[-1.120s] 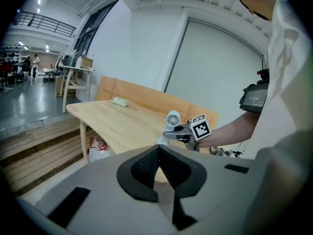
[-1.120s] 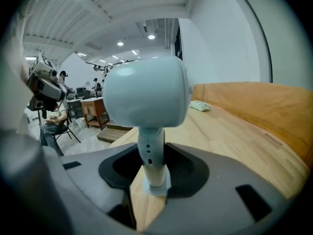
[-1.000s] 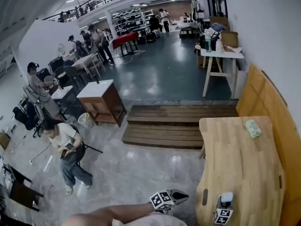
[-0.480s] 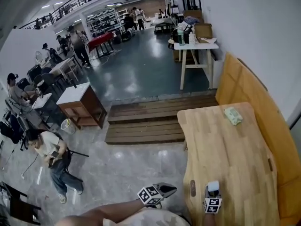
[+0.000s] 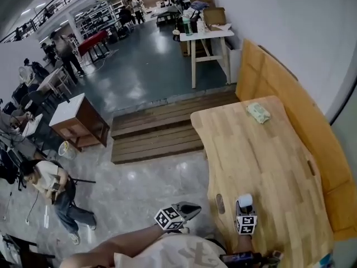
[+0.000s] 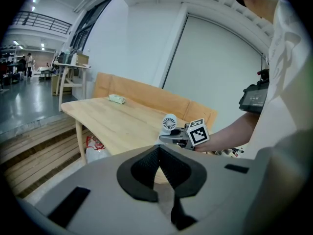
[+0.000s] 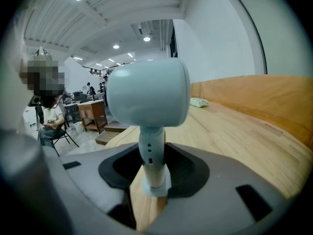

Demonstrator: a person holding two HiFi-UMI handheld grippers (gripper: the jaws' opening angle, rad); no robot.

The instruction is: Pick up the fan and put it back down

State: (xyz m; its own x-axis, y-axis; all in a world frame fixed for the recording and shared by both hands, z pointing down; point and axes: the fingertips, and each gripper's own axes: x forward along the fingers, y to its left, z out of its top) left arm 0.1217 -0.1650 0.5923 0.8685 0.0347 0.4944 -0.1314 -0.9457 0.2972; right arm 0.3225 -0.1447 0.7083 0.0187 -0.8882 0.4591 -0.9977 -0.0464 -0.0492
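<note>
A small white fan (image 7: 146, 99) with a round head on a short stem stands upright between the jaws of my right gripper (image 7: 154, 173), which is shut on the stem. In the head view the fan (image 5: 244, 200) and right gripper (image 5: 244, 209) are low over the near end of the wooden table (image 5: 262, 149). I cannot tell whether the base touches the wood. My left gripper (image 5: 192, 209) is shut and holds nothing; it hangs over the floor to the left of the table. From the left gripper view (image 6: 157, 148) the fan (image 6: 169, 123) shows in the right gripper's tips.
A pale green cloth (image 5: 258, 113) lies at the table's far end. A wooden board (image 5: 290, 94) leans on the wall along the right side. Wooden steps (image 5: 156, 133) and a small cabinet (image 5: 78, 119) stand beyond the table. A person (image 5: 47, 177) sits at the left.
The head view has swung, so the table now sits nearer the middle of the picture. The fan stays in the right gripper, and the left gripper stays shut beside it.
</note>
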